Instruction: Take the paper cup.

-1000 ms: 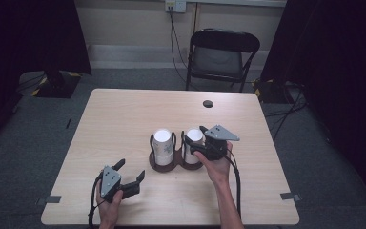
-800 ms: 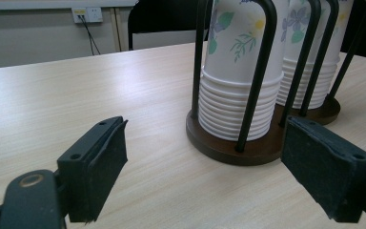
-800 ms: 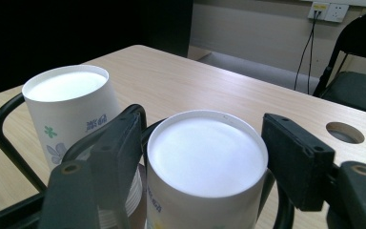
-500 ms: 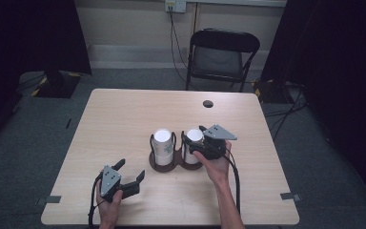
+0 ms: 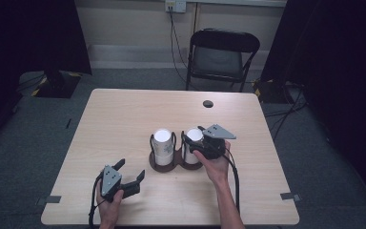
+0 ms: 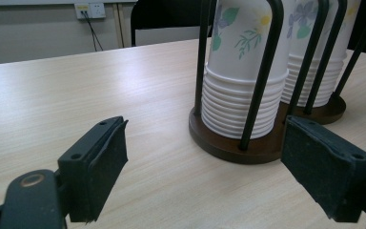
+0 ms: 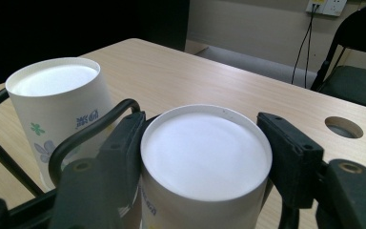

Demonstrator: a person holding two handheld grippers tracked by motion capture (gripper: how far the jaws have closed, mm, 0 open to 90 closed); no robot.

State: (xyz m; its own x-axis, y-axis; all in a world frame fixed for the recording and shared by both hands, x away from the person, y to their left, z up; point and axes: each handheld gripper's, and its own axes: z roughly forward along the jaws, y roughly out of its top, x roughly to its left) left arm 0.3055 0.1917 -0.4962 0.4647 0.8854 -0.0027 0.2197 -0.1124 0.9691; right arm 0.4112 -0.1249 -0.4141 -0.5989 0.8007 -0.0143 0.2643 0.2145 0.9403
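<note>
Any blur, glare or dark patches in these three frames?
High view: soft overall, room sides nearly black, table evenly lit. Left gripper view: cup stacks sharp, near pads slightly soft, faint sheen on wood. Right gripper view: upturned cup base bright, no clipping; jaws soft.

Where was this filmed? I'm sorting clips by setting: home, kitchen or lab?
Probably a lab or studio room, not a home: a bare wooden table on grey carpet, black curtains on both sides, one folding chair by a plain wall with a socket.
</note>
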